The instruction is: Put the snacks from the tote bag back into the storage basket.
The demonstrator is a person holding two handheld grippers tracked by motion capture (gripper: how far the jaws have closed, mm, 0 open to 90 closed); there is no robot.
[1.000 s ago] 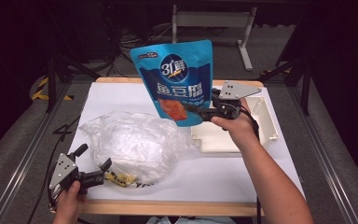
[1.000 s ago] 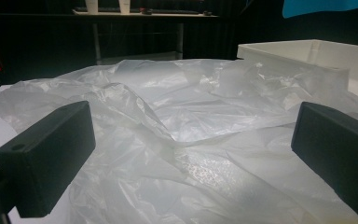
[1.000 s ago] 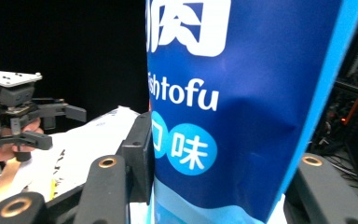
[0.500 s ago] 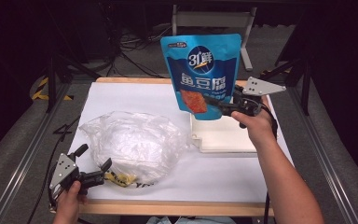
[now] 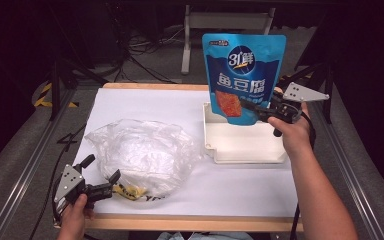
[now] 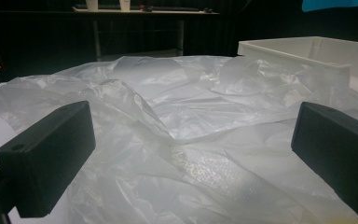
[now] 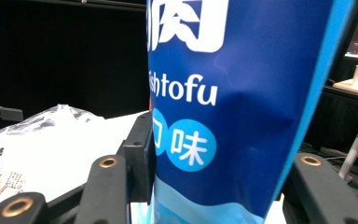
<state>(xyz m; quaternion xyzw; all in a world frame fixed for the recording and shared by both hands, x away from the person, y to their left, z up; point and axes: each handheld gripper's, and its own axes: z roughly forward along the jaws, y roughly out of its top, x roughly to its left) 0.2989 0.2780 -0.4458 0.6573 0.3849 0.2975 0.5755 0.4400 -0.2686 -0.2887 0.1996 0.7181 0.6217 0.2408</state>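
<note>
One pouch (image 5: pixel 243 75), clamped upright by right gripper (image 5: pixel 254 109) above one tray (image 5: pixel 245 150); left gripper (image 5: pixel 101 174) wide beside one bag (image 5: pixel 142 155).

My right gripper (image 5: pixel 254 107) sits raised at the far end of my outstretched right forearm, its jaws pointing level toward my left and clamped tight, with the grey three-cornered plate riding above them. My right hand (image 5: pixel 294 134) wraps the handle from beneath the body. My left gripper (image 5: pixel 102 176) lies low and close to me, its jaws spread wide apart and aimed forward and to the right, nothing pinched between the pads. My left hand (image 5: pixel 75 216) grips its handle from behind, forearm barely extended.
</note>
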